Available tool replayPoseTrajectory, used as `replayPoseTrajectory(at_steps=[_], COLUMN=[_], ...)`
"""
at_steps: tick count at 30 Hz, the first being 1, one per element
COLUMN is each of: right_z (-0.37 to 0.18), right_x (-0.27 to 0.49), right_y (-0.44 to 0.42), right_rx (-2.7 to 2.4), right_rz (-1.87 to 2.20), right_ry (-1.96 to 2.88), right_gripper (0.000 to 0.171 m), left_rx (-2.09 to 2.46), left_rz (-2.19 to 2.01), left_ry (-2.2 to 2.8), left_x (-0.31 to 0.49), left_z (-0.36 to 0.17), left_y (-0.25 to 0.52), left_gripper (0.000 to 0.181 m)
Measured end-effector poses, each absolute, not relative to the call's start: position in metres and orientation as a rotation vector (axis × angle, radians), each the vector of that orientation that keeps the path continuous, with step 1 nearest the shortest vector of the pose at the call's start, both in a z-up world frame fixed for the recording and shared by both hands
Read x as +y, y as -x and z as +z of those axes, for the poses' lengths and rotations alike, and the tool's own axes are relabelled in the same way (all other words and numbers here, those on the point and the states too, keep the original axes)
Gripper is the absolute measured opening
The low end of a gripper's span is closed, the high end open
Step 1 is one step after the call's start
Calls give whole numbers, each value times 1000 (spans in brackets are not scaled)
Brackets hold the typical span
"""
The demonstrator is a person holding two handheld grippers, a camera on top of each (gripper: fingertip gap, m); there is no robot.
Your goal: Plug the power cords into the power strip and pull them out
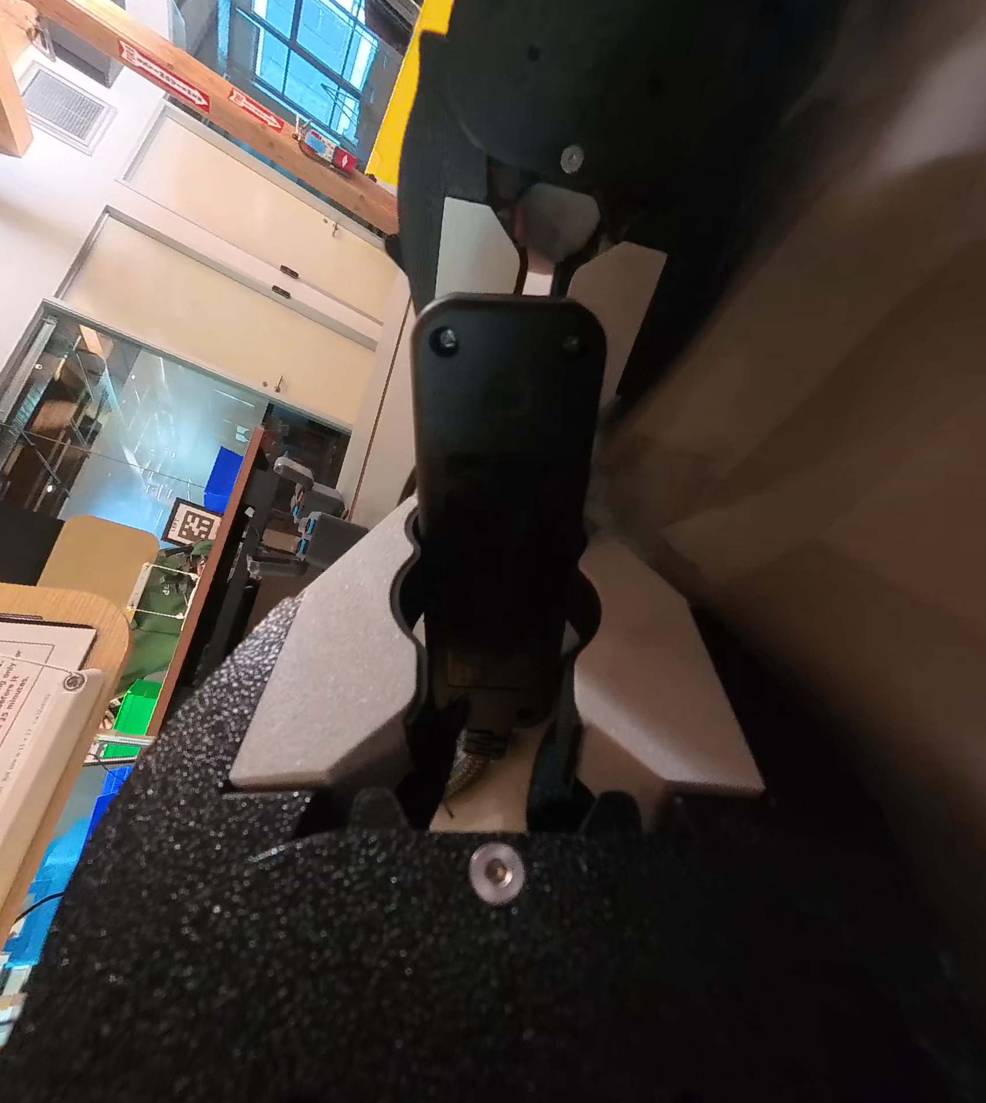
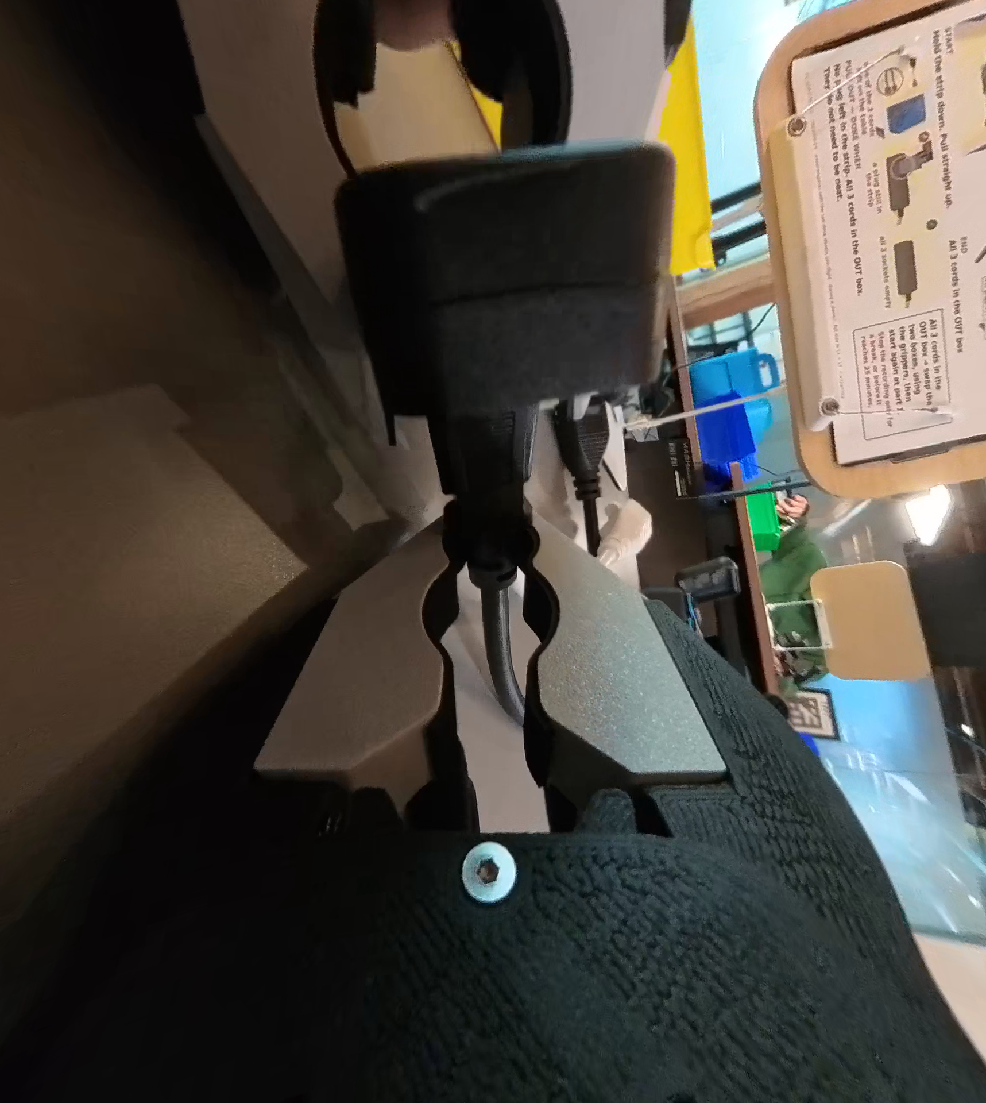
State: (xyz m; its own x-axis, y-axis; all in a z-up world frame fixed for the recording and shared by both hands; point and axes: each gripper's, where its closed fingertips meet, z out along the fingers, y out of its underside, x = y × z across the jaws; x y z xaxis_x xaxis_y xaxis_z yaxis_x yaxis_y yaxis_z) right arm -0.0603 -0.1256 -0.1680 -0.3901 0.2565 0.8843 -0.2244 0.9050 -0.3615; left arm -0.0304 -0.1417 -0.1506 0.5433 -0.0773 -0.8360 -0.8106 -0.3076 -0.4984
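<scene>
In the left wrist view my left gripper is shut on the black power strip, whose screwed back faces the camera. A braided cord runs out of the strip between the fingers. My right gripper shows beyond the strip's far end. In the right wrist view my right gripper is shut on the neck of a black plug. The plug's body sits against the power strip, and its prongs are hidden. Its black cord runs back between the fingers.
A second black plug and a white plug lie on the white surface beyond. A wooden board with an instruction sheet stands to the right; it also shows in the left wrist view. Blue bins and a green bin stand farther off.
</scene>
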Motion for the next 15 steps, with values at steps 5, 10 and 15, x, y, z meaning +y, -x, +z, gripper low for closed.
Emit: replayPoseTrajectory(at_steps=[5,10,15], right_z=[-159,-160,-162], right_x=[-113,-113,-118], right_y=[55,49,48], right_rx=[-1894,-1863,-1866], right_rz=[613,561,540], right_ry=[50,-72,-91], right_gripper=[34,18,12], left_rx=[724,688,671], left_rz=[886,846,801], left_ry=[1748,1760,1763], left_x=[-143,-145,-145], left_z=[-149,-148,-148], left_y=[32,34,34], left_gripper=[43,44,43])
